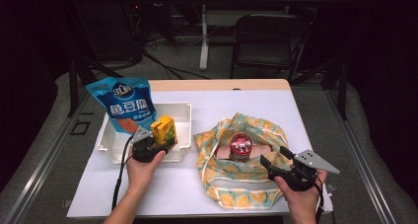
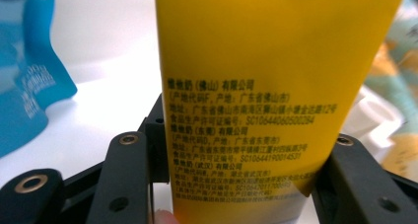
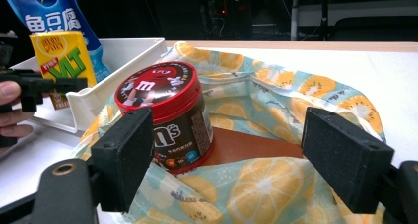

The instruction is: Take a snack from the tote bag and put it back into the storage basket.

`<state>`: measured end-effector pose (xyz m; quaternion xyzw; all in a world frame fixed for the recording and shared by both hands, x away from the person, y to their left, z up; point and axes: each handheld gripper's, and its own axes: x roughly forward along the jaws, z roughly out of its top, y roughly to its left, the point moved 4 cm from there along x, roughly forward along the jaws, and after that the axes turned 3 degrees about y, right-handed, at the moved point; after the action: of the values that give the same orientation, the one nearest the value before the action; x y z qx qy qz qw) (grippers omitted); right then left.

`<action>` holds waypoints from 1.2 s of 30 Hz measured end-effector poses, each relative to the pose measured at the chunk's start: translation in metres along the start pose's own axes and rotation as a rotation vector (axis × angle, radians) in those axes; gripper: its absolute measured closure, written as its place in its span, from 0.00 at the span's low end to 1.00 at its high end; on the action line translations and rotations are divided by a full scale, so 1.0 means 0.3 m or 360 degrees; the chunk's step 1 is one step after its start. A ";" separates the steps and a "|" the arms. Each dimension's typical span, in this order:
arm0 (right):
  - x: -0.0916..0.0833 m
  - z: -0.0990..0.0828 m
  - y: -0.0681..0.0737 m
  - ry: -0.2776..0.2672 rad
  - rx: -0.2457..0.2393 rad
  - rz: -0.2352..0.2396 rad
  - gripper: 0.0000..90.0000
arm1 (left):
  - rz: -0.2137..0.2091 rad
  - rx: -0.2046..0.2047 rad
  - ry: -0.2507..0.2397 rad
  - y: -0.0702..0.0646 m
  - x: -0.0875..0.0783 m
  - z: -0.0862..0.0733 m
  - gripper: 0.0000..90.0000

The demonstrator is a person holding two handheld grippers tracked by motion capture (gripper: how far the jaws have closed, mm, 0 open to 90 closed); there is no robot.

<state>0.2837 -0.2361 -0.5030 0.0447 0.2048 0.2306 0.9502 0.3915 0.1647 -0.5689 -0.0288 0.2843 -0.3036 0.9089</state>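
My left gripper [image 1: 156,144] is shut on a yellow drink carton [image 1: 163,129], holding it upright at the front of the white tray [image 1: 183,110]. From the left gripper view the carton's printed back [image 2: 256,86] stands between the black jaws, whose pads press on its sides. My right gripper [image 1: 276,157] stands open at the right edge of a fruit-print fabric bag [image 1: 236,184]. A red-lidded candy jar [image 1: 241,147] stands upright in the bag's mouth. In the right gripper view the jar [image 3: 167,115] is just beyond the left pad [image 3: 123,160], with nothing between the jaws.
A blue snack pouch [image 1: 123,104] leans in the tray's far left corner. A flat brown item [image 3: 256,145] lies inside the bag under the jar. The bag lies on a white table top [image 1: 256,100]. A dark folding chair [image 1: 266,39] stands beyond the table's far edge.
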 end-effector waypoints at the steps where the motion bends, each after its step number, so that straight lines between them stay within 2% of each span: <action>1: 0.000 -0.001 -0.001 -0.0002 0.0002 -0.0002 0.22 | 0.0005 -0.0001 0.0015 0.004 0.009 -0.003 0.57; 7: 0.007 -0.007 -0.007 0.0002 -0.0003 -0.0015 0.23 | 0.0047 -0.0010 0.0063 0.015 0.040 -0.015 0.57; 12: 0.010 -0.011 -0.015 0.0008 0.0005 -0.0031 0.23 | 0.0089 0.0084 0.0145 0.006 0.052 -0.027 0.57; 14: 0.010 -0.013 -0.017 0.0008 0.0005 -0.0034 0.23 | 0.0087 0.0126 0.0153 -0.003 0.051 -0.032 0.57; 16: 0.008 -0.014 -0.018 0.0004 0.0011 -0.0044 0.24 | 0.0091 0.0140 0.0135 -0.006 0.053 -0.037 0.57; 20: 0.006 -0.019 -0.018 0.0011 0.0013 -0.0046 0.24 | 0.0066 0.0079 0.0158 0.003 0.047 -0.043 0.55; 24: 0.002 -0.027 -0.022 0.0019 0.0015 -0.0046 0.24 | 0.0084 0.0121 0.0183 -0.004 0.049 -0.048 0.54; 27: -0.010 -0.030 -0.021 0.0021 0.0012 -0.0045 0.24 | 0.0091 0.0116 0.0192 -0.005 0.050 -0.049 0.52; 32: -0.023 -0.051 -0.028 0.0041 0.0012 -0.0040 0.24 | 0.0062 0.0101 0.0226 -0.003 0.041 -0.056 0.38; 34: -0.018 -0.051 -0.031 0.0038 0.0024 -0.0039 0.24 | 0.0071 0.0089 0.0214 -0.003 0.033 -0.059 0.35; 36: -0.014 -0.051 -0.028 0.0035 0.0022 -0.0040 0.24 | 0.0043 0.0056 0.0178 -0.006 0.022 -0.062 0.35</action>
<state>0.2776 -0.2455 -0.5168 0.0462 0.2173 0.2176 0.9504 0.3849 0.1619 -0.5874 0.0079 0.3295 -0.2975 0.8960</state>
